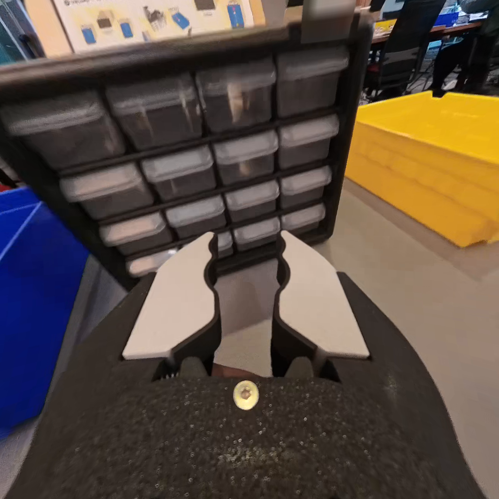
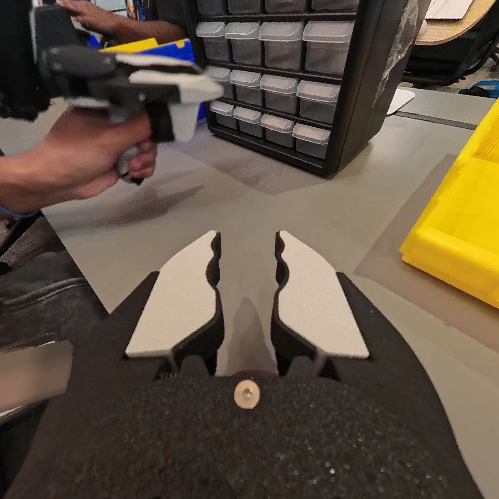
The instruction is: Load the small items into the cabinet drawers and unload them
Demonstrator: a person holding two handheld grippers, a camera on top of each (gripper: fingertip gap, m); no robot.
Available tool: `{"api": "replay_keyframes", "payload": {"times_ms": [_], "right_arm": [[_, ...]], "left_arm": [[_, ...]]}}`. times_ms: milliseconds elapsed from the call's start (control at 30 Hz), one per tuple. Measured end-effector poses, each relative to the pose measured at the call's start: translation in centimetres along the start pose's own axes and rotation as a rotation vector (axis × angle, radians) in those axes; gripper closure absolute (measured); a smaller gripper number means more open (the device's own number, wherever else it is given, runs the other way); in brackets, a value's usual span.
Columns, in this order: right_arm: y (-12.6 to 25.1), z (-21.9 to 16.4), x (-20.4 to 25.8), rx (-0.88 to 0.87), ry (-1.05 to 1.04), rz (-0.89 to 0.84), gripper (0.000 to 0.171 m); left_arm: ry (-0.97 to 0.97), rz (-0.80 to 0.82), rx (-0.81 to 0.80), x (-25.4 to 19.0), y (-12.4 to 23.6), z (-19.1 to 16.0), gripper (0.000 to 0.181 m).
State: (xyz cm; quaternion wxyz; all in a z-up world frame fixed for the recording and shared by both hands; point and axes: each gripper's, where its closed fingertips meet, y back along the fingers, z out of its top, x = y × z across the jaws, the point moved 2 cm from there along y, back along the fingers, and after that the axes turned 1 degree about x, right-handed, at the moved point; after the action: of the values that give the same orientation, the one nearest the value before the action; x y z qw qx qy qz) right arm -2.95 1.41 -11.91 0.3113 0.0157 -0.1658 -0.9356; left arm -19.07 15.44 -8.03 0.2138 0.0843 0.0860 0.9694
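A black cabinet with rows of clear plastic drawers stands on the grey table; all drawers I can see are pushed in. It also shows in the right wrist view. My left gripper is open and empty, close in front of the cabinet's lower drawers. It also shows in the right wrist view, held in a hand left of the cabinet. My right gripper is open and empty above bare table, well short of the cabinet. No small items show.
A yellow bin sits right of the cabinet; it also shows in the right wrist view. A blue bin sits to the left. A cardboard box stands behind the cabinet. A person's hand and another arm are at left. Some 20 centimetres of space lies between my two pairs of fingers.
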Motion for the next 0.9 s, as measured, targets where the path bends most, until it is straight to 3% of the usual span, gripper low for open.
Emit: {"api": "replay_keyframes", "payload": {"times_ms": [100, 333, 533, 900], "right_arm": [[-0.1, 0.5, -0.3, -0.029, 0.000, -0.016, 0.133], [-0.7, 0.3, 0.0, -0.004, 0.033, -0.020, 0.133], [-0.6, 0.0, 0.7, 0.012, 0.055, -0.013, 0.133], [1.7, -0.5, 0.1, -0.006, 0.012, -0.051, 0.135]], "left_arm": [[0.008, 0.021, -0.005, 1.5, 1.5, -1.9, 0.141], [-0.032, 0.013, 0.005, 1.8, 1.6, -2.7, 0.138], [0.106, -0.032, 0.054, 2.6, 1.0, -3.1, 0.136], [0.054, -0.036, 0.053, 3.2, -0.4, -2.5, 0.137]]}}
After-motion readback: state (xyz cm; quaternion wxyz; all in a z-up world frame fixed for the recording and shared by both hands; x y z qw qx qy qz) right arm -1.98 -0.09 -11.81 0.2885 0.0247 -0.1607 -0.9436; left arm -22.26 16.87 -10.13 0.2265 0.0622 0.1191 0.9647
